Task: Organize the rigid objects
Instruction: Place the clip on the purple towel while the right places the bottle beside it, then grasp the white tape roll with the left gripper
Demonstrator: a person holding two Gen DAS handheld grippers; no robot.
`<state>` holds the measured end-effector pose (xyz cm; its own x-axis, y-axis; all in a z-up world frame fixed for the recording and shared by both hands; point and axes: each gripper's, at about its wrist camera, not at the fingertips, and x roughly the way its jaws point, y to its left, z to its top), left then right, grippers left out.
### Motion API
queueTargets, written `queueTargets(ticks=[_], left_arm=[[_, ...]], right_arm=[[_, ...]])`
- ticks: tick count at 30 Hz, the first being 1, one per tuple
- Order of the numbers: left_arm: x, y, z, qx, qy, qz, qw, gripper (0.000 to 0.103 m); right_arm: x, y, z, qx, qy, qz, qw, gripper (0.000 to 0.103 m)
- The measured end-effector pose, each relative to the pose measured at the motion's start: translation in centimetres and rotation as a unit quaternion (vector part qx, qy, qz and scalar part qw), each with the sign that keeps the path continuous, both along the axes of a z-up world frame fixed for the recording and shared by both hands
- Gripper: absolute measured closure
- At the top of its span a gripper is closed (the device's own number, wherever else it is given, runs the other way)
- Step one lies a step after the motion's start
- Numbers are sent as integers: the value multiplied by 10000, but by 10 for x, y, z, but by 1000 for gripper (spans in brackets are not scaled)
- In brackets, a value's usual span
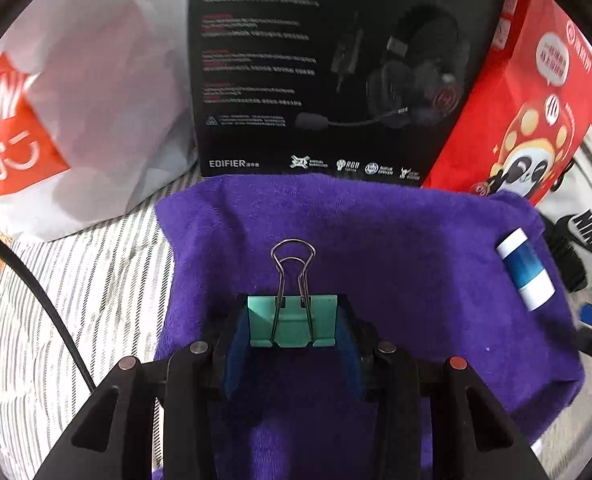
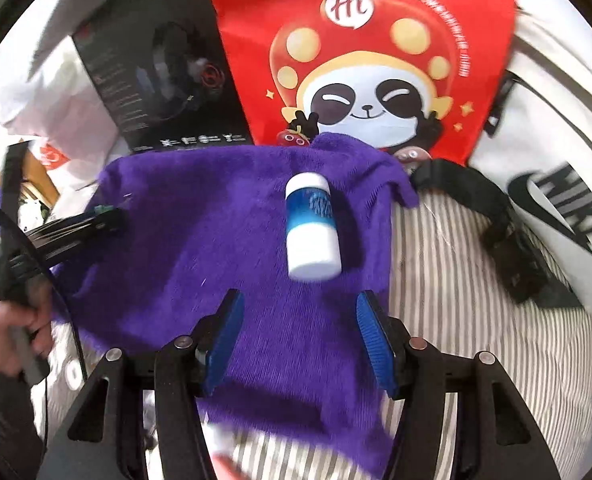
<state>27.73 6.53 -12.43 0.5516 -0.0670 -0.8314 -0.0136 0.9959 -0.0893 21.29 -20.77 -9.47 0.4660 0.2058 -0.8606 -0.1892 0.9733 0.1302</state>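
Green binder clip (image 1: 291, 322) is clamped between the blue pads of the left gripper (image 1: 293, 320), over the purple towel (image 1: 376, 248); its wire handles point away from the camera toward the towel's far edge, body set crosswise between the fingers. Blue-and-white bottle (image 2: 312, 226) is seen lying on its side near the towel's far right corner, long axis running near-to-far, blue-banded end farther. Right gripper (image 2: 300, 334) is held above the towel just short of the bottle, jaws parted, nothing between them.

Towel is spread on a grey-striped bed sheet (image 2: 476, 320). Along the towel's far edge, left to right: white Miniso bag (image 1: 75, 120), black Edifier headset box (image 1: 316, 72), red panda gift bag (image 2: 368, 60), white Nike bag (image 2: 556, 152) with black strap (image 2: 476, 196). A hand (image 2: 11, 328) gripping the left gripper's handle is visible at the left of the right wrist view.
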Motion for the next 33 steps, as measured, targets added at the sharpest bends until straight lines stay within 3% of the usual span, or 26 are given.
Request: queueTargets(ticks=[7, 10, 13, 18, 21, 24, 28, 33], left_arm=[[5, -17, -6, 532, 93, -104, 9985, 64], [6, -17, -5, 510, 145, -107, 9985, 63], [7, -18, -5, 632, 220, -101, 9977, 56], [-2, -24, -3, 496, 419, -180, 9977, 43], [-19, -28, 0, 415, 507, -161, 9977, 41], [-45, -28, 15, 97, 417, -147, 9990, 41], [-94, -36, 45, 83, 71, -325, 9994, 41], [-143, -40, 55, 0, -19, -424, 9991, 41]], right_arm=[[-50, -10, 11, 17, 7, -74, 10000, 44], [-65, -15, 13, 32, 24, -154, 9999, 44], [-76, -20, 15, 82, 58, -194, 9998, 44], [-94, -25, 20, 61, 3, -290, 9996, 39], [-104, -28, 22, 119, 12, -326, 9994, 39], [-116, -30, 28, 210, -43, -385, 9990, 39], [-131, -30, 35, 263, -126, -402, 9988, 39], [-146, -26, 39, 225, -190, -374, 9989, 39]])
